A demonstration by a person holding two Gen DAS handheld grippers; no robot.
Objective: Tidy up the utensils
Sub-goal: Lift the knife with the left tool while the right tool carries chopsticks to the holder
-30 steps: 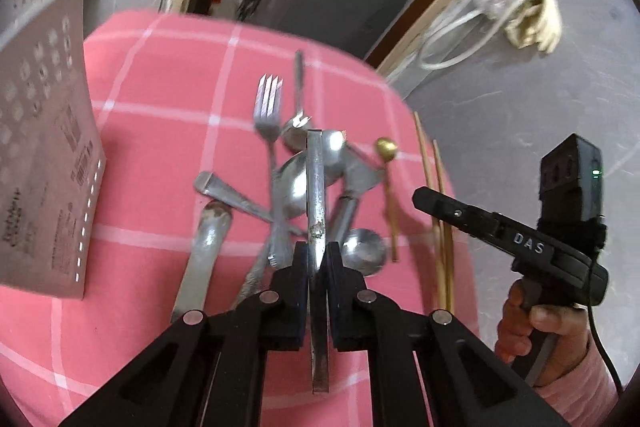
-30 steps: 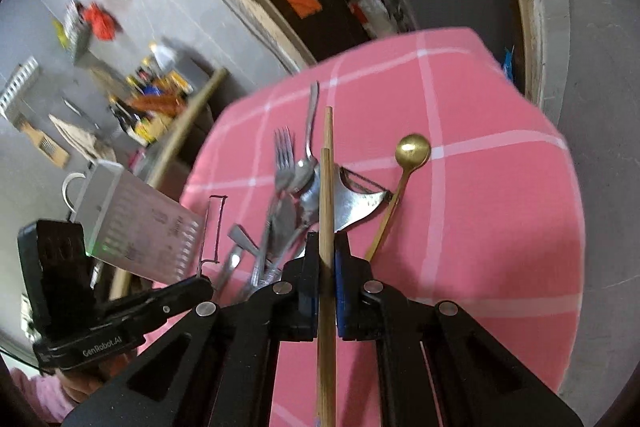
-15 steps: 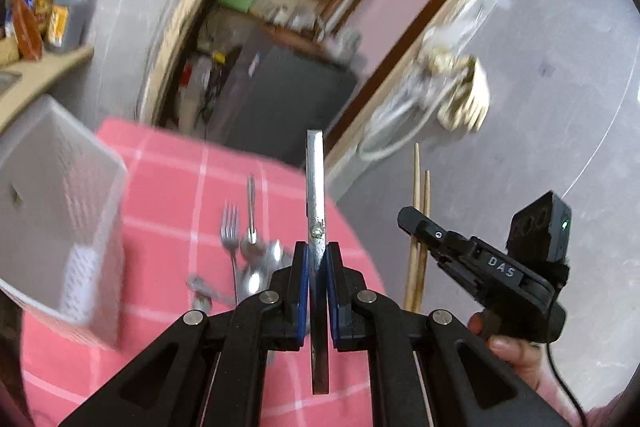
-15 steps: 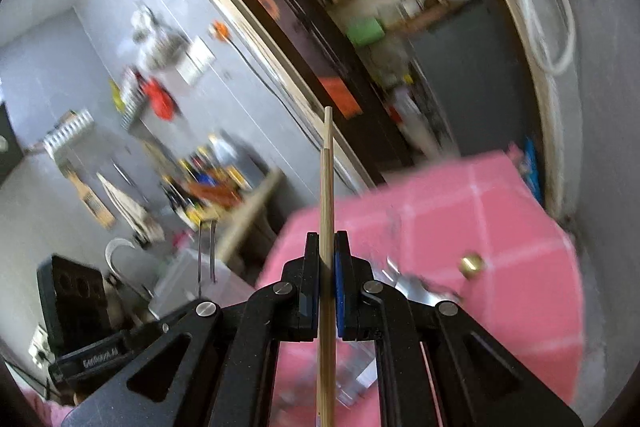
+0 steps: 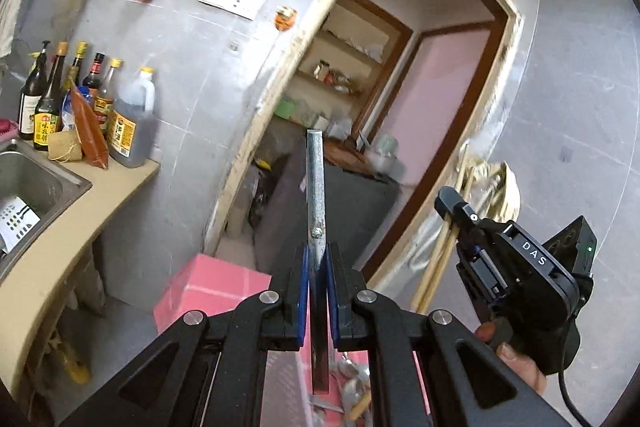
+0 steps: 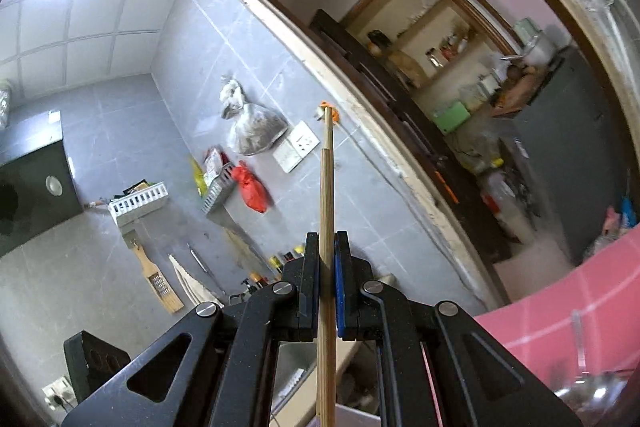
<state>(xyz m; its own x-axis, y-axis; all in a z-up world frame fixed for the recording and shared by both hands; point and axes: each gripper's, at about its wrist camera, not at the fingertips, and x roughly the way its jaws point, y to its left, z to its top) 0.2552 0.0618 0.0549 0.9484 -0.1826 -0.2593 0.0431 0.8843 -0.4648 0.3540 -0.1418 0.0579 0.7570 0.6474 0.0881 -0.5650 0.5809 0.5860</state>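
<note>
My left tool (image 5: 318, 263) is pinching a flat grey metal utensil handle (image 5: 315, 195) between its blue pads, the handle pointing up toward the far brown-framed doorway (image 5: 404, 99). My right tool (image 6: 328, 259) is clamping a pair of long wooden chopsticks (image 6: 326, 187), sticking up against the grey tiled wall (image 6: 168, 131). Below, near me, the pink checked counter (image 5: 208, 287) is showing, with silver spoons (image 5: 352, 383) lying on it. At left, dark sauce bottles (image 5: 60, 99) are standing beside a steel sink (image 5: 36, 183).

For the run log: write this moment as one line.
left hand-held gripper: shut on metal utensil | right hand-held gripper: shut on chopsticks | both raised
</note>
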